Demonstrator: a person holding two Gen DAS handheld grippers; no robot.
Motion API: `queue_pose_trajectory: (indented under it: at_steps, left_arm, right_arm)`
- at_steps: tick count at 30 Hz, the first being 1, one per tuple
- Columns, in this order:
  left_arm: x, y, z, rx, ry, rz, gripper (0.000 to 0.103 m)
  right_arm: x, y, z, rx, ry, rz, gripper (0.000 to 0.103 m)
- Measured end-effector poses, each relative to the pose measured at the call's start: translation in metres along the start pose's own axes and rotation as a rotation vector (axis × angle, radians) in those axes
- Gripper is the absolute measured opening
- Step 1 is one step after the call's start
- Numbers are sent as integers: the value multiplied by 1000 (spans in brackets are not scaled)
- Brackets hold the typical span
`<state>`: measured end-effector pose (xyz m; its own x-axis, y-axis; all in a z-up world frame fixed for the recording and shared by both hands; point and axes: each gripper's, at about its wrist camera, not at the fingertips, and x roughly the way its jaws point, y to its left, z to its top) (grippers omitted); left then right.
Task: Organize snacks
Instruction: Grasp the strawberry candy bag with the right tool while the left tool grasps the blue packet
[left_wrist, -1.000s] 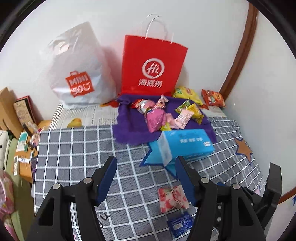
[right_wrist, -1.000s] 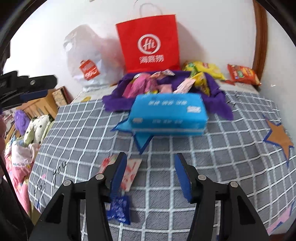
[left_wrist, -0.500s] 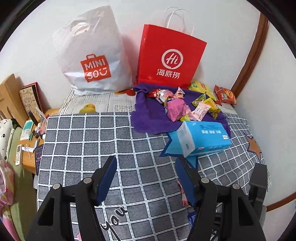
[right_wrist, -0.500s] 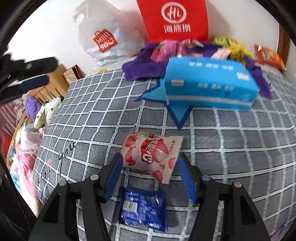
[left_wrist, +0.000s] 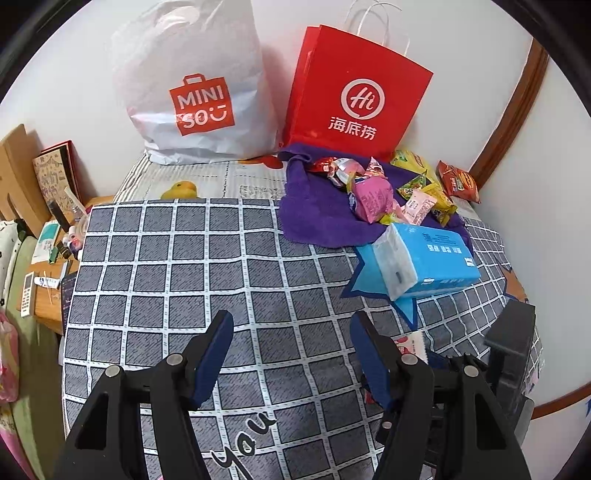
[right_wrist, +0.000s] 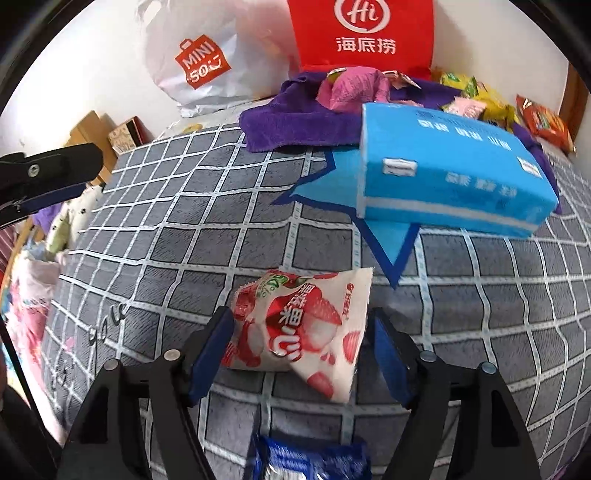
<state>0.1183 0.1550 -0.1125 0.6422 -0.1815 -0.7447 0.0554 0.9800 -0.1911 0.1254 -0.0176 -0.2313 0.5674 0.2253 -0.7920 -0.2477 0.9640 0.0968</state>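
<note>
A white and red strawberry snack packet (right_wrist: 303, 328) lies on the grey checked bedcover (right_wrist: 184, 229). My right gripper (right_wrist: 299, 343) is open, with a jaw on each side of the packet and close to it. A small blue packet (right_wrist: 310, 461) lies just below it. My left gripper (left_wrist: 291, 350) is open and empty above the bare bedcover (left_wrist: 166, 266); only a corner of the strawberry packet (left_wrist: 410, 341) shows there, behind its right finger. A pile of snacks (left_wrist: 380, 184) rests on a purple towel (left_wrist: 314, 214).
A blue tissue pack (right_wrist: 450, 173) lies between the strawberry packet and the towel. A white MINISO bag (left_wrist: 195, 88) and a red paper bag (left_wrist: 354, 96) stand against the wall. A cluttered wooden side table (left_wrist: 48, 258) is at the left.
My right gripper has moved forward and down, so the strawberry packet now sits between its jaws. My left gripper has drawn back to the left, away from the tissue pack.
</note>
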Motion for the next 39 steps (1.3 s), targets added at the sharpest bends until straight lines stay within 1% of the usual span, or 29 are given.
queue_pose_trajectory:
  at_steps: [3,4,7,11,13,14,15,17,22,31,36,39]
  left_arm:
    - [0,4,-2,-7,0,5,63]
    - [0,5,-3,-6,2,8,63]
    - [1,7,-7,-8,4,21,63]
    - [4,4,-14,-3,11,23,63]
    - [7,-2,-19,9,22,27,63]
    - [9,-5,-22,14,29,29,63]
    - [10,-9,-24,18,33,29,63]
    - [13,-17,-28,29,40,25,63]
    - [21,-36,-38,55,62,15,63]
    - [41,-71,-62,115,121,-7,63]
    - [47,-88,-77,147,146,-61,63]
    - [46,-102,-85,191,145,-106,63]
  right_arm:
    - [5,9,0,-58,-7,-40,77]
    - [5,11,0,-72,-14,-43,74]
    - [-1,11,-2,-97,-42,5,54]
    - [-6,6,-6,-115,-68,-1,52]
    - [-11,-1,-7,-99,-81,11,52]
    - [-15,-6,-7,-84,-85,27,50]
    - [-20,-12,-8,-69,-94,36,43]
    - [-31,-26,-8,-37,-105,47,42]
    - [-51,-59,-14,7,-148,-10,34]
    - [-70,-119,-38,105,-183,-60,33]
    - [-80,-139,-47,143,-193,-88,32]
    - [-85,-148,-54,154,-201,-99,32]
